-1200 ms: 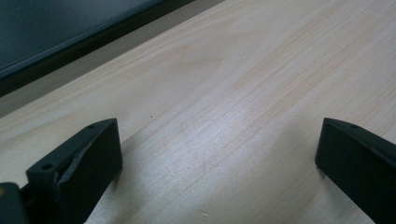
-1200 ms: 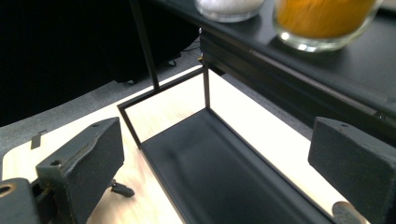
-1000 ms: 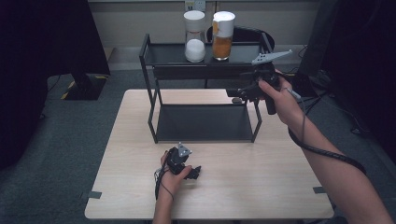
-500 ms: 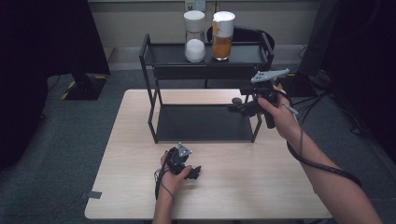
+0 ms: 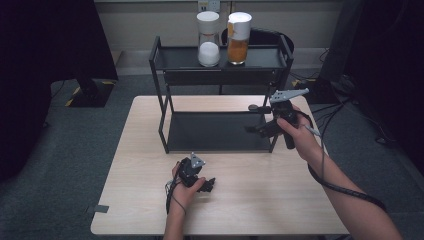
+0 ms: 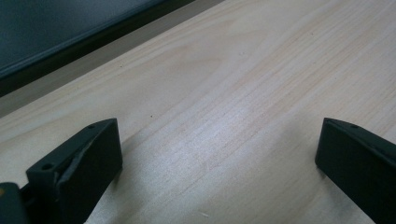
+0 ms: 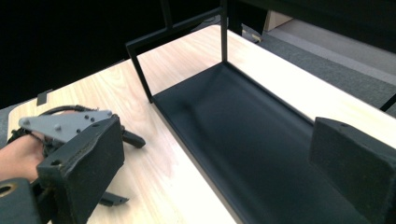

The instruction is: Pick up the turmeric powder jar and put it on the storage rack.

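both forearms are bare, no sleeves in sight. the left gripper [image 5: 207,185] is black and stubby with a small grey three-cornered plate on top, dotted with screws, and a black cable looped at the wrist. the right gripper [image 5: 251,118] is black too, with a larger grey plate and a thick black cable trailing along the forearm. jaws are blocky black wedges with small screw holes.

A light wooden table [image 5: 260,210] carries a black two-tier rack [image 5: 220,131].

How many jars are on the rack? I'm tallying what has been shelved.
2, both on the top shelf of the rack: the white-filled jar at left and the orange-filled jar just right of it. The bottom shelf holds none.
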Motion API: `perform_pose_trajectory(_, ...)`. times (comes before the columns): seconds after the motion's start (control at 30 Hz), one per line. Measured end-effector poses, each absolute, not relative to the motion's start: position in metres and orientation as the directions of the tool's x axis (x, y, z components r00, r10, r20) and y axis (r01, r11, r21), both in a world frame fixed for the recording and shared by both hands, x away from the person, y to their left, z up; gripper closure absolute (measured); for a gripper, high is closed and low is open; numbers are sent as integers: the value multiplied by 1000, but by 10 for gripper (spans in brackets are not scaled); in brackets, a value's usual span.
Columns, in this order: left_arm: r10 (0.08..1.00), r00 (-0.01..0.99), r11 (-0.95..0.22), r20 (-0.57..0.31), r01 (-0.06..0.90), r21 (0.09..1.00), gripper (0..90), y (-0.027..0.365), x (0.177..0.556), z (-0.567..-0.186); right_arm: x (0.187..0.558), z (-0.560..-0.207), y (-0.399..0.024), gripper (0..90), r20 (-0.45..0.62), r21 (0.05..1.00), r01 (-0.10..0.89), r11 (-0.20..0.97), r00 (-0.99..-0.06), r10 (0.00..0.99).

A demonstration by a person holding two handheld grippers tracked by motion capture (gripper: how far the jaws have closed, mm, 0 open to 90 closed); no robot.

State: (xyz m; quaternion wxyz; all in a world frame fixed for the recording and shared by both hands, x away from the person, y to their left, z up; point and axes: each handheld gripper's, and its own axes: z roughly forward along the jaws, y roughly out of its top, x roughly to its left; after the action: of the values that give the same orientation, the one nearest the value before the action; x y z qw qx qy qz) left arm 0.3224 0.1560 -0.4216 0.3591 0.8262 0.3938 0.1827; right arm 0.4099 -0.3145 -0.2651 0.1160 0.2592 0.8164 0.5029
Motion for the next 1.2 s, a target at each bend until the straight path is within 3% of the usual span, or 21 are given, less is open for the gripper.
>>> perform_pose_trajectory(1.2,782,623,-432,19,519,737,0,156,322,-422,388,-322,-344,28,124,859,360,365,-837,533)
